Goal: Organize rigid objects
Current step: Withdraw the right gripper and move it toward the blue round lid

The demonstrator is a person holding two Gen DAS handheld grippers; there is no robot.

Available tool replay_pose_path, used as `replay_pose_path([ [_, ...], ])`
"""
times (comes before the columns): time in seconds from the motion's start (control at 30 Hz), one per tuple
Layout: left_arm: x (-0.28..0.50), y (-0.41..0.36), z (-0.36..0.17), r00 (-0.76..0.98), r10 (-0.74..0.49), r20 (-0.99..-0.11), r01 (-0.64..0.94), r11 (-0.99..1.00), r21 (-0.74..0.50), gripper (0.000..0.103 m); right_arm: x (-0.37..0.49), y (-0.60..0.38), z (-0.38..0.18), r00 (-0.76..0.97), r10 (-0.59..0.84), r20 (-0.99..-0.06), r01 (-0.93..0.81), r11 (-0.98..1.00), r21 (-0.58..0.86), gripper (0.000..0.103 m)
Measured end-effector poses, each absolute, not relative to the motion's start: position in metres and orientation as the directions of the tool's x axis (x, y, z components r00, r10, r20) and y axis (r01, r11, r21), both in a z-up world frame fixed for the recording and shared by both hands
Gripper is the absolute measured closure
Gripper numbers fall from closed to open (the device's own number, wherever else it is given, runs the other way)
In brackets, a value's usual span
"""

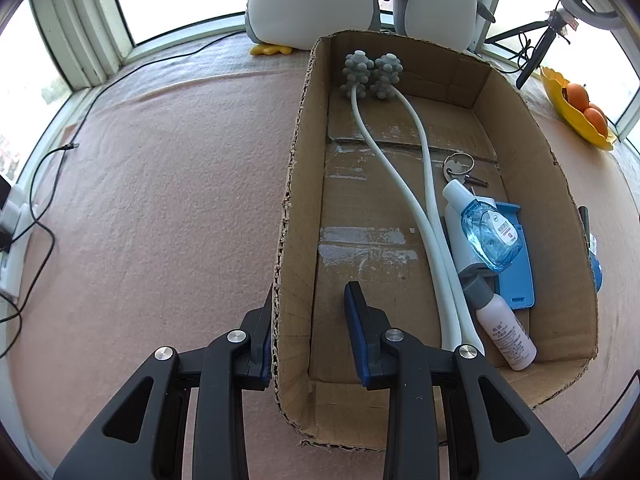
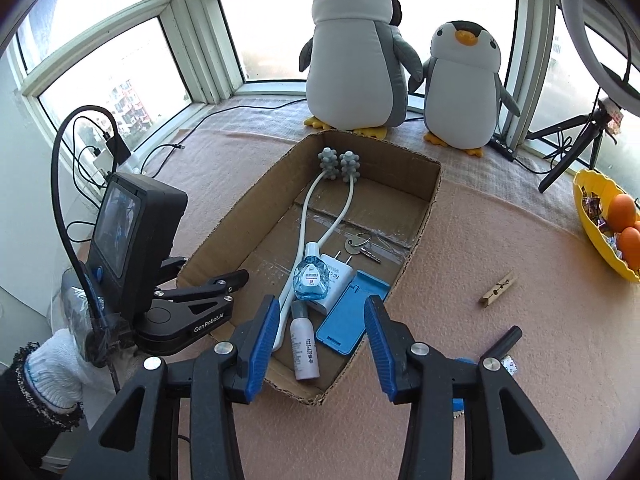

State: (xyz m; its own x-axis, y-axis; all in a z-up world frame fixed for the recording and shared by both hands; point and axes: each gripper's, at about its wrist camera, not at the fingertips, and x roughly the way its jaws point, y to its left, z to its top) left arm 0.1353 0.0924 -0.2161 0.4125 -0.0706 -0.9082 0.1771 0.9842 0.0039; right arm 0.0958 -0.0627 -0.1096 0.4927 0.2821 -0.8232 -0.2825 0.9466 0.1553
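A cardboard box [image 1: 296,184] [image 2: 424,204] lies open on the pink cloth. Inside lie a white neck massager [image 1: 404,184] [image 2: 316,208], keys [image 1: 458,168] [image 2: 360,246], a white charger [image 2: 338,276], a clear blue bottle [image 1: 490,236] [image 2: 311,278], a blue phone stand [image 1: 516,276] [image 2: 352,312] and a small white bottle [image 1: 504,328] [image 2: 305,348]. My left gripper [image 1: 310,320] is open, its fingers straddling the box's left wall near the near corner. My right gripper [image 2: 320,336] is open and empty above the box's near end. A wooden clothespin [image 2: 498,283] and a black marker [image 2: 504,342] lie on the cloth to the right.
Two plush penguins [image 2: 356,48] stand behind the box by the window. A yellow bowl [image 2: 588,216] [image 1: 576,116] with oranges sits at the right. A tripod [image 2: 576,148] with a ring light stands at the back right. Cables and a power strip [image 1: 12,240] lie at the left.
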Motion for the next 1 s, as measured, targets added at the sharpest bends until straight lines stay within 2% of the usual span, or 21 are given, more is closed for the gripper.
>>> replay_pose_path([
  [0.3, 0.133, 0.092, -0.216, 0.419, -0.072, -0.905, 0.181, 0.983, 0.005, 0.074, 0.058, -0.102, -0.048, 0.574, 0.220, -0.789, -0.189, 0.973, 0.134, 0.062],
  [0.43, 0.132, 0.091, -0.216, 0.420, -0.067, -0.905, 0.197, 0.980, 0.018, 0.074, 0.036, -0.123, -0.018, 0.622, 0.164, -0.766, -0.138, 0.985, 0.099, 0.057],
  [0.57, 0.131, 0.087, -0.216, 0.427, -0.048, -0.903, 0.205, 0.978, 0.045, 0.074, 0.017, -0.144, 0.000, 0.644, 0.143, -0.752, -0.091, 0.990, 0.110, 0.056],
  [0.73, 0.131, 0.085, -0.216, 0.431, -0.032, -0.902, 0.207, 0.976, 0.064, 0.074, -0.002, -0.165, -0.007, 0.649, 0.129, -0.750, -0.068, 0.991, 0.111, 0.056],
  [1.0, 0.131, 0.086, -0.216, 0.428, -0.035, -0.903, 0.199, 0.978, 0.057, 0.074, -0.016, -0.179, -0.056, 0.626, 0.175, -0.760, -0.111, 0.985, 0.136, 0.056],
])
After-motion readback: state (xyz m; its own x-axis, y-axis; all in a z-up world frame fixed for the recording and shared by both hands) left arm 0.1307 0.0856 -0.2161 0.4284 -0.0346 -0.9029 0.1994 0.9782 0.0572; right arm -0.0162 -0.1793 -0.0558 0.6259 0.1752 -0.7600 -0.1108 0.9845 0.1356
